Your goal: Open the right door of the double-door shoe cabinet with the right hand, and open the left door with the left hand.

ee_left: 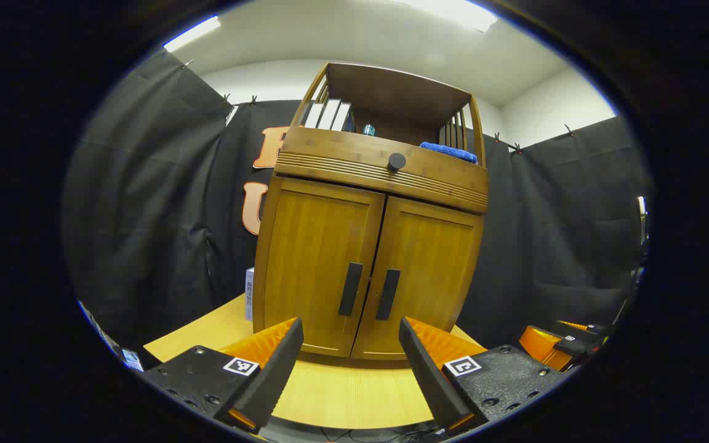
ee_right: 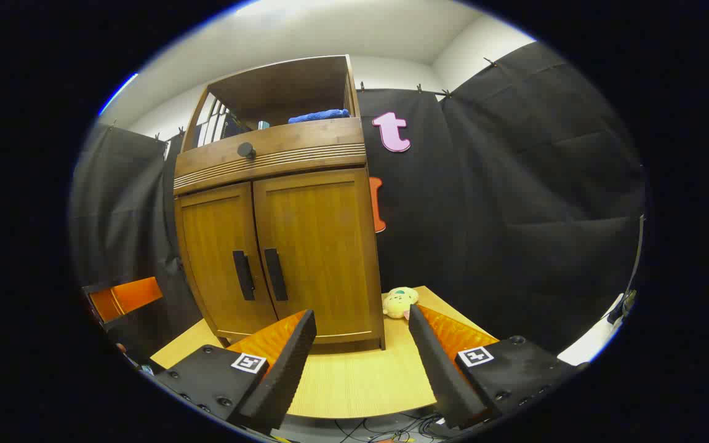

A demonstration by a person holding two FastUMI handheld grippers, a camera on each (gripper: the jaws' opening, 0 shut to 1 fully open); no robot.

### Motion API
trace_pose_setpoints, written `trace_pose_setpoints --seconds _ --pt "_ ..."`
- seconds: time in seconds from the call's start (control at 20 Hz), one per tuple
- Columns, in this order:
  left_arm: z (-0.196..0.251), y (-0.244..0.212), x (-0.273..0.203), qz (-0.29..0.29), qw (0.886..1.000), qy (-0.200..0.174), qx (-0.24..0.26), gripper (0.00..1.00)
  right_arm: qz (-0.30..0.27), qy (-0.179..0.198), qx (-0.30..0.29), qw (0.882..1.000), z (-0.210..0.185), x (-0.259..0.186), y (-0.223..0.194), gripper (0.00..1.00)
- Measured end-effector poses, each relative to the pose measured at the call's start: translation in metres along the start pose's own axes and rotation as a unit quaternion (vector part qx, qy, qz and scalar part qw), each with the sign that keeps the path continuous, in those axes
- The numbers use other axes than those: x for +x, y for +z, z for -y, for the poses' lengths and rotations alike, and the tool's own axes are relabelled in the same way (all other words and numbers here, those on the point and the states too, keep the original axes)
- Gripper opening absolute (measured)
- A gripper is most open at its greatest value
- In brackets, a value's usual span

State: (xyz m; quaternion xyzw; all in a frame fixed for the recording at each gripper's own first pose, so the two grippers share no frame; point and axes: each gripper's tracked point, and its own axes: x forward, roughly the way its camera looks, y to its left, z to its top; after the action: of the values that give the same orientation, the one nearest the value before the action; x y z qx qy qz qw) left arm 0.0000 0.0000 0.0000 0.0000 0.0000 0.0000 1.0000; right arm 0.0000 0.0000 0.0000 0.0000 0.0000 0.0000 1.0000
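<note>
Standing short of the shoe cabinet [ee_left: 367, 258], both doors shut, left tool [ee_left: 349, 354] and right tool [ee_right: 362, 344] gape empty, nothing done

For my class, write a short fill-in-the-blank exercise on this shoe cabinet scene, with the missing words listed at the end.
1. Both cabinet doors are ____.
2. The left gripper and right gripper both have their jaws ____, touching nothing.
3. On the open shelf lies a folded ____ towel.
4. The plush toy sits on the table at the cabinet's ____ side.

Missing words: closed; open; blue; right
</note>
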Motion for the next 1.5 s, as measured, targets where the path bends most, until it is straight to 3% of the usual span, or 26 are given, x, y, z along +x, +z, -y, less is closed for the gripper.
trace_pose_setpoints --seconds 0.05,0.3,0.35,0.65,0.9,1.5 --pt "-0.001 0.000 0.004 -0.003 1.000 -0.006 0.007 0.92 -0.003 0.001 0.000 1.000 -0.004 0.001 -0.002 0.98" --pt "-0.032 0.015 0.018 0.014 1.000 -0.004 0.014 0.95 0.012 -0.007 -0.015 1.000 -0.024 0.002 0.006 0.98" --pt "-0.038 0.013 0.022 0.011 1.000 -0.001 0.015 0.92 0.015 -0.007 -0.016 1.000 -0.029 0.005 0.007 0.97" --pt "-0.072 0.009 0.024 0.006 1.000 0.020 0.009 0.92 0.012 0.016 -0.028 0.999 -0.061 0.028 0.005 1.00" --pt "-0.097 0.010 0.027 0.011 0.999 0.038 0.011 0.95 0.016 0.043 -0.032 0.998 -0.094 0.058 0.004 0.98" --pt "-0.144 0.012 0.030 0.016 0.998 0.056 0.002 0.92 0.043 0.071 -0.055 0.995 -0.170 0.160 0.002 0.98"
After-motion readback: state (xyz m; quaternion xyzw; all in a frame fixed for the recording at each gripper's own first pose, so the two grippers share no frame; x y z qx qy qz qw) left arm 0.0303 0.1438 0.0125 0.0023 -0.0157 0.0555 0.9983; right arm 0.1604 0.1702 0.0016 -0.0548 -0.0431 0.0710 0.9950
